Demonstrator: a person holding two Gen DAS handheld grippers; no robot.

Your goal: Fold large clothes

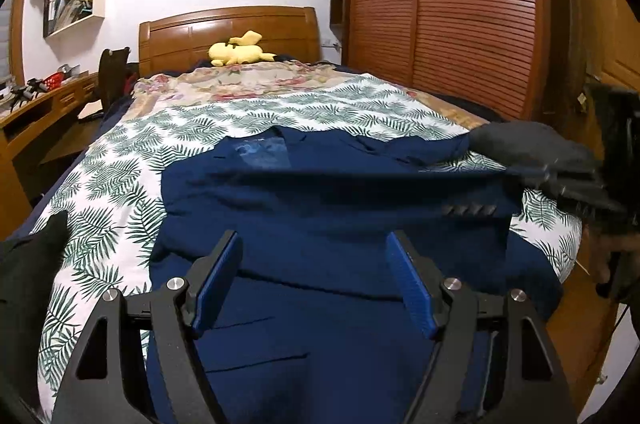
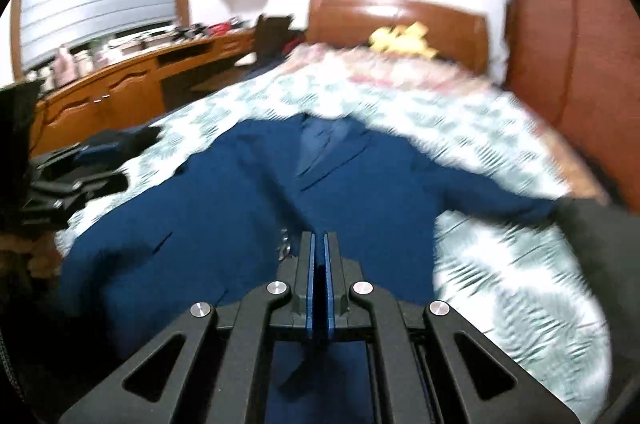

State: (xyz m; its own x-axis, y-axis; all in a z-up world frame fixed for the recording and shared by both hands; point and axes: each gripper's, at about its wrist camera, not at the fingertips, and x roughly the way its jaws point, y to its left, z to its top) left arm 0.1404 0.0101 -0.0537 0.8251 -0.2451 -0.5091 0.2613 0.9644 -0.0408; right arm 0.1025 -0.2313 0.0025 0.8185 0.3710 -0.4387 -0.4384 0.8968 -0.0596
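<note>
A yellow plush (image 1: 239, 50) lies by the headboard (image 1: 228, 28); a bench (image 2: 132, 80) flanks the bed (image 1: 120, 152). The blue jacket (image 1: 320, 224) lies lengthwise, collar toward the headboard. Left tongs (image 1: 314, 280) spread above it; right tongs (image 2: 319, 272) clenched on its sleeve (image 1: 400, 180).

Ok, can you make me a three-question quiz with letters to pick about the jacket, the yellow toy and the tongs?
1. Where is the yellow plush toy?
A. by the headboard
B. on the desk
C. on the floor

2. What colour is the jacket?
A. red
B. navy blue
C. white

3. How do the left tongs stand?
A. shut on the jacket
B. open above the jacket
C. holding the toy

Answers: 1 A, it lies at the bed's far end against the wooden headboard. 2 B, dark blue cloth on the leaf-print cover. 3 B, a wide gap shows between the blue pads.
</note>
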